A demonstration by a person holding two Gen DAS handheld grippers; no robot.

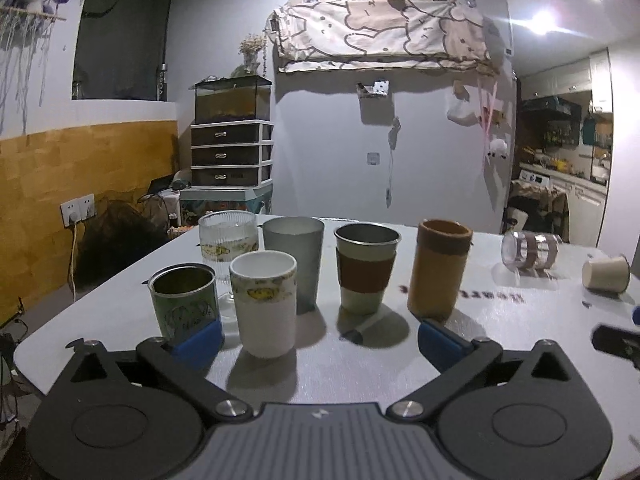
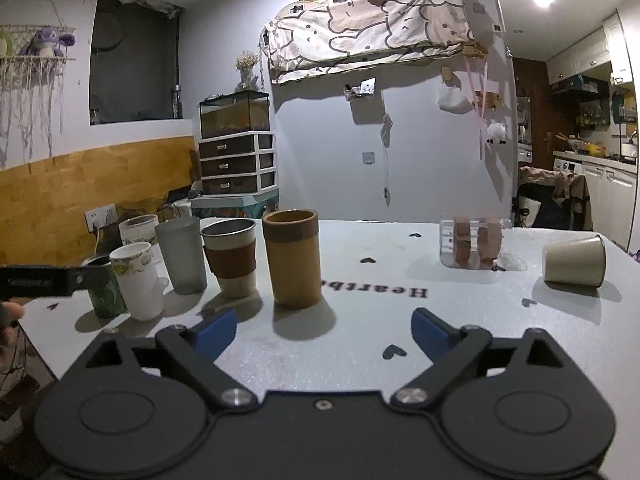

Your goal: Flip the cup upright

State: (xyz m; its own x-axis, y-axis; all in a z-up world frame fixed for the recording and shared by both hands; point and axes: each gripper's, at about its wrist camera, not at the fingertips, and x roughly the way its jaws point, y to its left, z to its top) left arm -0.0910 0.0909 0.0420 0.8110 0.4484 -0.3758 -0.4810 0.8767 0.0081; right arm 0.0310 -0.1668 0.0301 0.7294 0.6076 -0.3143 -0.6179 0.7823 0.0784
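A beige paper cup (image 2: 574, 261) lies on its side at the right of the white table; it also shows in the left wrist view (image 1: 606, 274). A clear glass with brown bands (image 2: 472, 243) lies on its side near it, also seen in the left wrist view (image 1: 530, 250). My right gripper (image 2: 323, 330) is open and empty, low over the table in front of the brown cup (image 2: 294, 258). My left gripper (image 1: 318, 338) is open and empty, just in front of the white cup (image 1: 265, 302).
Several upright cups stand in a group at the left: green tin (image 1: 184, 306), ribbed glass (image 1: 228, 246), grey tumbler (image 1: 294, 266), steel cup with brown sleeve (image 1: 366, 270), brown cylinder (image 1: 438, 268). The table's left edge (image 1: 52, 328) is close.
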